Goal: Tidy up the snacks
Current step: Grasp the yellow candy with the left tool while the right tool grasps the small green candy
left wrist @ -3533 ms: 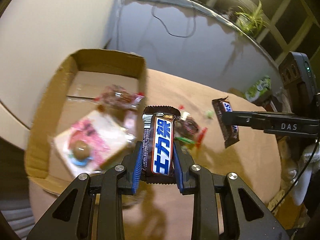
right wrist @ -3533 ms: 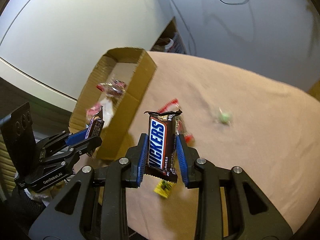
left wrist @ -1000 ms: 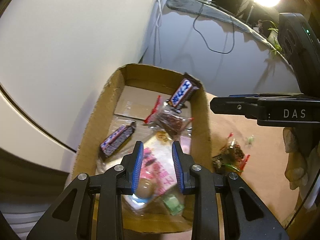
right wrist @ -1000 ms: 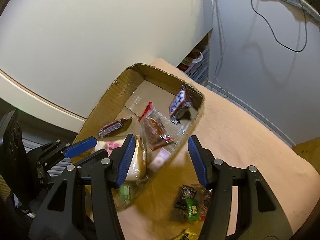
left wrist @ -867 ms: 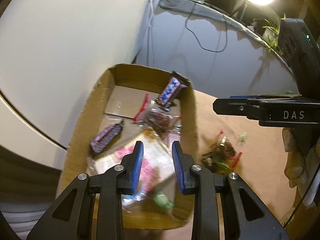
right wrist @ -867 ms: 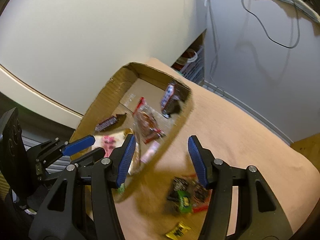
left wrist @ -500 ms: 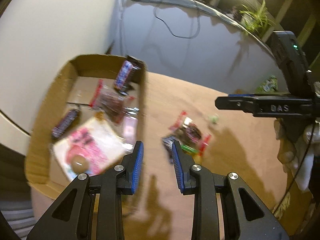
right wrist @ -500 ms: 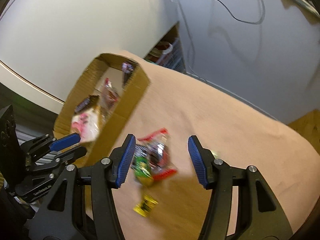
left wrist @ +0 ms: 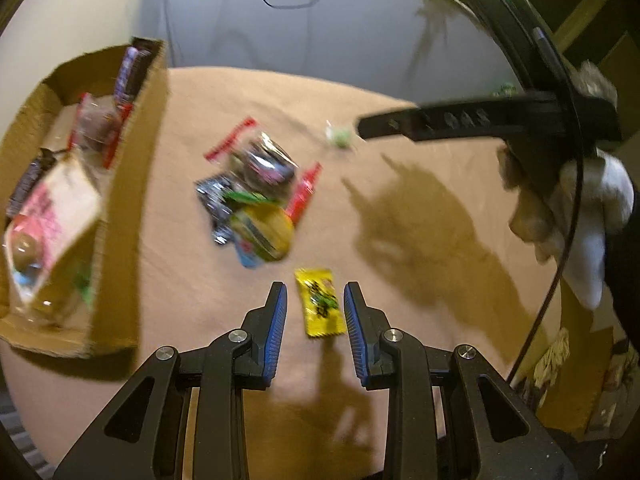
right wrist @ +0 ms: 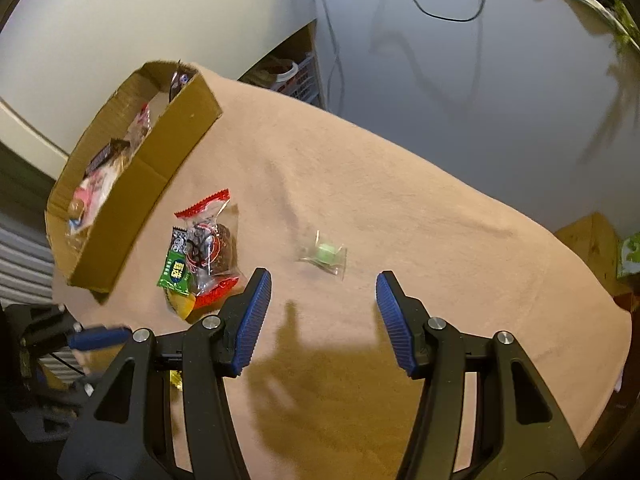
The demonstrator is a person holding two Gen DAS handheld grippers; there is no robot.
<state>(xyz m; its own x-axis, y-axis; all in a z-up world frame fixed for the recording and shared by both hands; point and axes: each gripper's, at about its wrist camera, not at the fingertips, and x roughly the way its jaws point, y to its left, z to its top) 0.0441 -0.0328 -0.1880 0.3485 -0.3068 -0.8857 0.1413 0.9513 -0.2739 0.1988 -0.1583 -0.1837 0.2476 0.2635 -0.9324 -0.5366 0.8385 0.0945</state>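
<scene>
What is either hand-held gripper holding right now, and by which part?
Nothing. The left hand-held gripper only frames the yellow candy packet; the right hand-held gripper is open and empty.

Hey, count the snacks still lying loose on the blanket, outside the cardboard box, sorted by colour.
Yellow: 2, the flat yellow packet and the round yellow snack
Green: 2, the green sachet and the small green candy
Red-edged clear bag: 1
Silver-black wrapper: 1
Total: 6

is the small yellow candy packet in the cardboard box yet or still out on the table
Out. The yellow packet lies flat on the tan tablecloth, framed by the open left gripper, well apart from the cardboard box.
</scene>
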